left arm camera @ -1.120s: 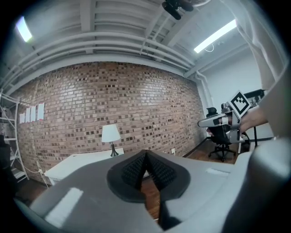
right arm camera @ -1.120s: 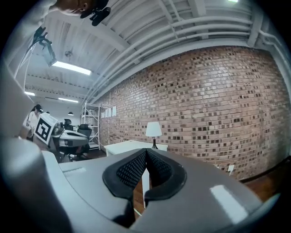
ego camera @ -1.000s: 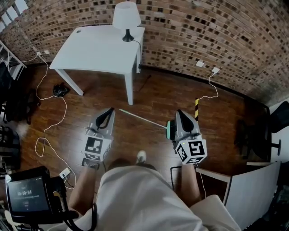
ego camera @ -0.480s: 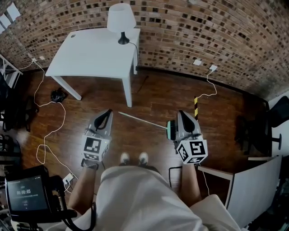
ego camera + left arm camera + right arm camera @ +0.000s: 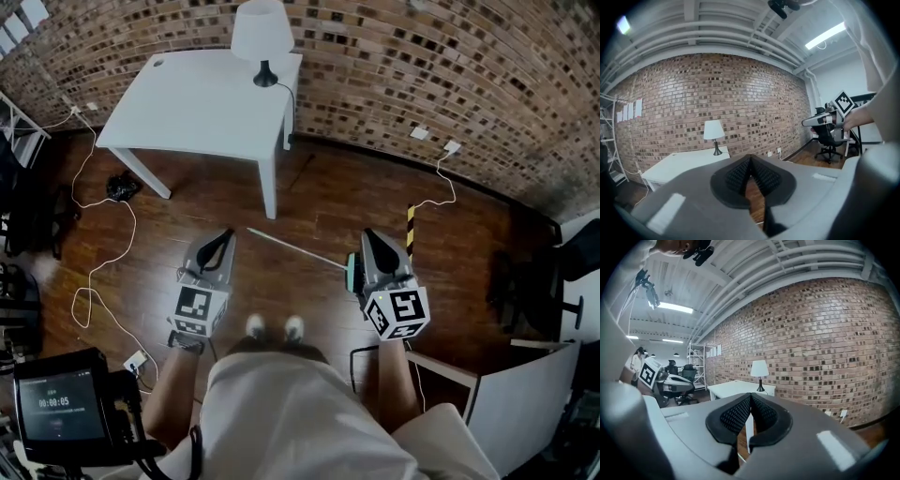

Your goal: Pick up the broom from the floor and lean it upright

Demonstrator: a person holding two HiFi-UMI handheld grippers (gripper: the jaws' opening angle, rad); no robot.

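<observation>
The broom lies flat on the wood floor in the head view, its thin white handle (image 5: 295, 247) running from near the table leg down to the right. Its teal head (image 5: 350, 274) shows beside my right gripper. My left gripper (image 5: 228, 234) hangs above the floor, left of the handle's far end, shut and empty. My right gripper (image 5: 368, 234) hangs over the broom's head end, also shut with nothing in it. In the left gripper view the pads (image 5: 740, 176) meet at the tip. The pads (image 5: 736, 414) in the right gripper view meet the same way.
A white table (image 5: 202, 98) with a lamp (image 5: 262, 33) stands against the brick wall ahead. White cables (image 5: 103, 253) trail over the floor at left. A yellow-black striped post (image 5: 409, 225) stands behind my right gripper. An office chair (image 5: 534, 281) and a white board (image 5: 525, 394) are at right.
The person has stepped so both shoes now stand side by side below the grippers. Both grippers stay shut and keep nearly the same place in the view.
</observation>
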